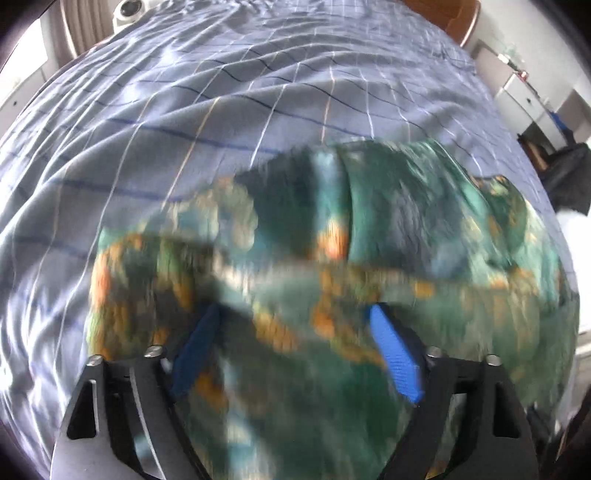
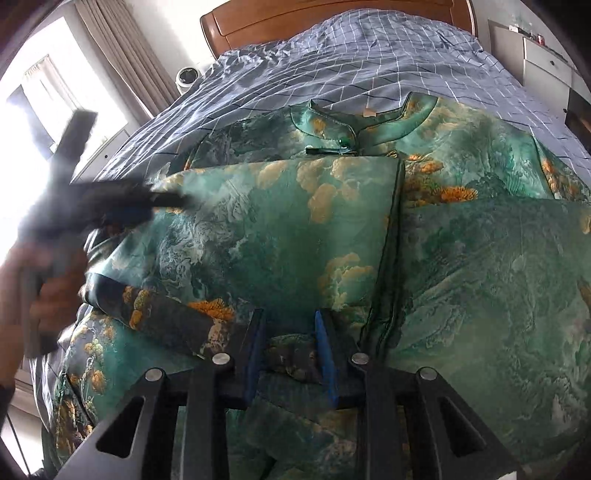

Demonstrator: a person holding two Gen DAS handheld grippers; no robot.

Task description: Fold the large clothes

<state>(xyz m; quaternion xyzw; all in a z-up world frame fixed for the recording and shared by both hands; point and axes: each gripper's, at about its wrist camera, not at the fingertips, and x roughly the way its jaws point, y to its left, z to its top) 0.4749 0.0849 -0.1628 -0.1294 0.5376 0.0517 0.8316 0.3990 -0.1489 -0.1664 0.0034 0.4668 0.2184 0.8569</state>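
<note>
Left tongs [image 1: 295,321] are held wide apart above the green printed robe [image 2: 258,221], gripping nothing, while the right tongs [image 2: 290,334] are narrowed around a fold of it, contact unclear. On the checked bed [image 2: 369,59], the robe's sleeves are seen folded inward; lengthwise folds are judged outstanding.

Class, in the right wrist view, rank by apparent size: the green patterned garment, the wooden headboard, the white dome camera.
1. Green patterned garment, nearest the lens, so enlarged.
2. Wooden headboard, partly hidden.
3. White dome camera.

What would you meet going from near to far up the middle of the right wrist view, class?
right gripper → green patterned garment → garment's collar → checked bedsheet → wooden headboard
</note>
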